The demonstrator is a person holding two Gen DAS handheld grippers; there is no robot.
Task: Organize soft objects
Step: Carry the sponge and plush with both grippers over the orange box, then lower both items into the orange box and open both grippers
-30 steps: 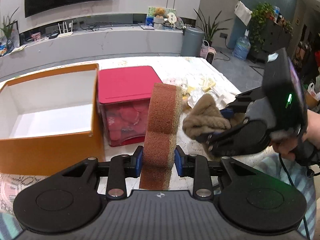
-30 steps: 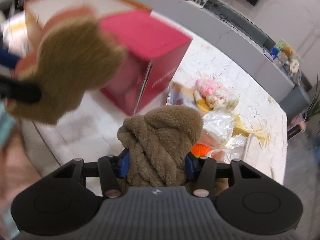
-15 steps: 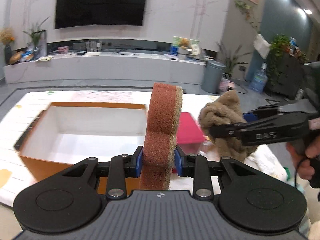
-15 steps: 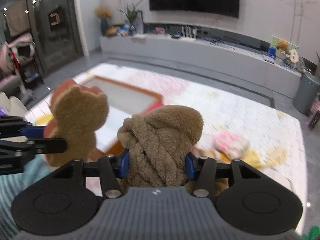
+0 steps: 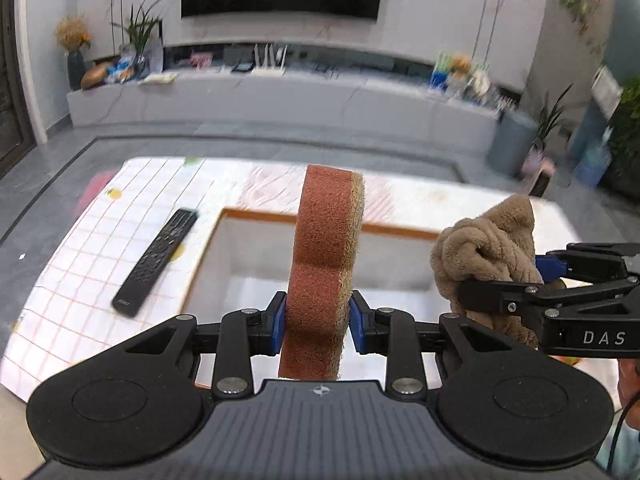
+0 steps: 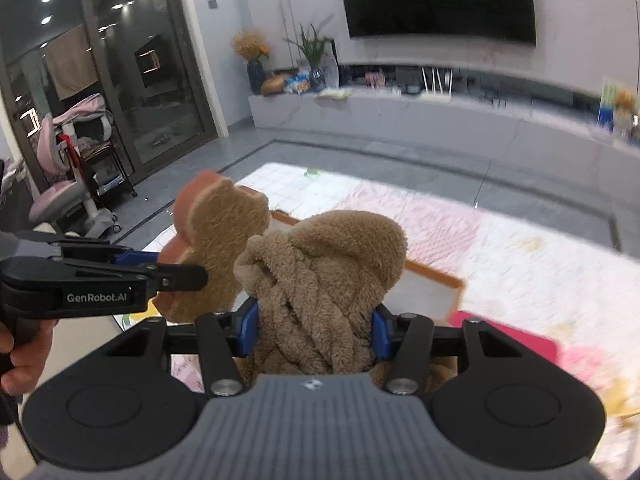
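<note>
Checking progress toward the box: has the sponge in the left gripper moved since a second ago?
Yes. The sponge, clamped in the left gripper, was in front of the red container; now it hangs above the orange box, having shifted left.

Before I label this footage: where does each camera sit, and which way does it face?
Left wrist: on the left gripper, facing forward and down past its clamped sponge into the open orange box; no hand shows.
Right wrist: on the right gripper, facing over its held knotted plush toward the table; a hand shows at left.
Shared: each view catches the other gripper with its load, plus the box.
</note>
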